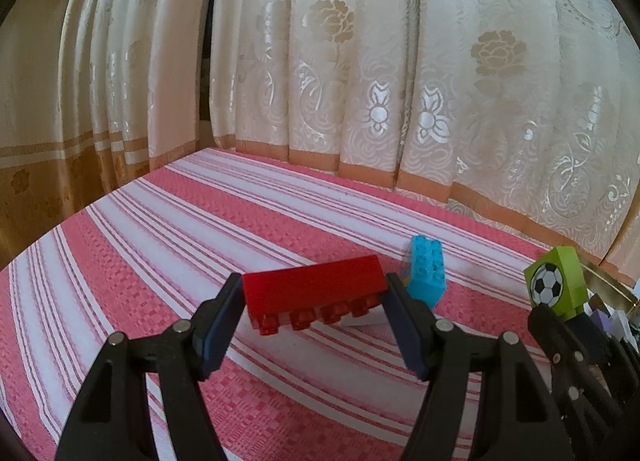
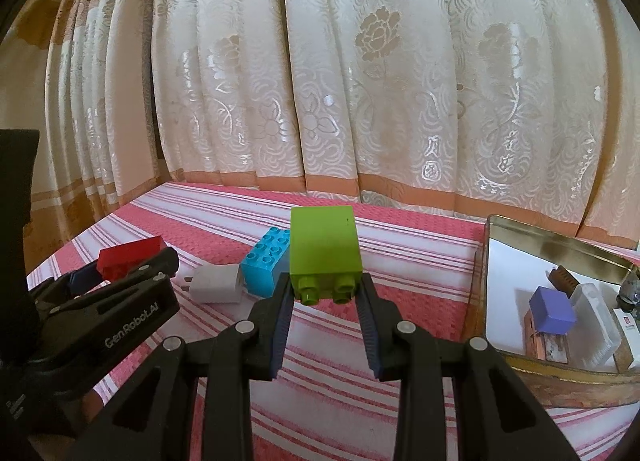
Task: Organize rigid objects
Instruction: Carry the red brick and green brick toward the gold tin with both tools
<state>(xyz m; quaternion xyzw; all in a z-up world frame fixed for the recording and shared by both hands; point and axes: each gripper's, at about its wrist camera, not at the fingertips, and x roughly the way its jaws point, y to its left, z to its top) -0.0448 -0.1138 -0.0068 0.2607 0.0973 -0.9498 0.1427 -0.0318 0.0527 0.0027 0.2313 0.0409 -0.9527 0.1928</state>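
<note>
My left gripper [image 1: 315,284] is shut on a long red brick [image 1: 312,287], one pad against each end, studs turned toward the camera. Just right of it lies a blue brick [image 1: 427,273] on its side. In the right wrist view my right gripper [image 2: 325,281] is shut on a lime green brick [image 2: 324,249], studs toward the camera; the left wrist view shows a football picture on that green brick [image 1: 554,285]. The blue brick [image 2: 266,261] and a white plug adapter [image 2: 214,283] lie on the cloth between the two grippers.
A red-and-white striped cloth [image 1: 160,261] covers the surface, with a cream curtain [image 2: 360,81] hanging close behind. At the right stands an open metal tin [image 2: 560,243] holding a purple block [image 2: 552,311], a white plastic piece and a brown item.
</note>
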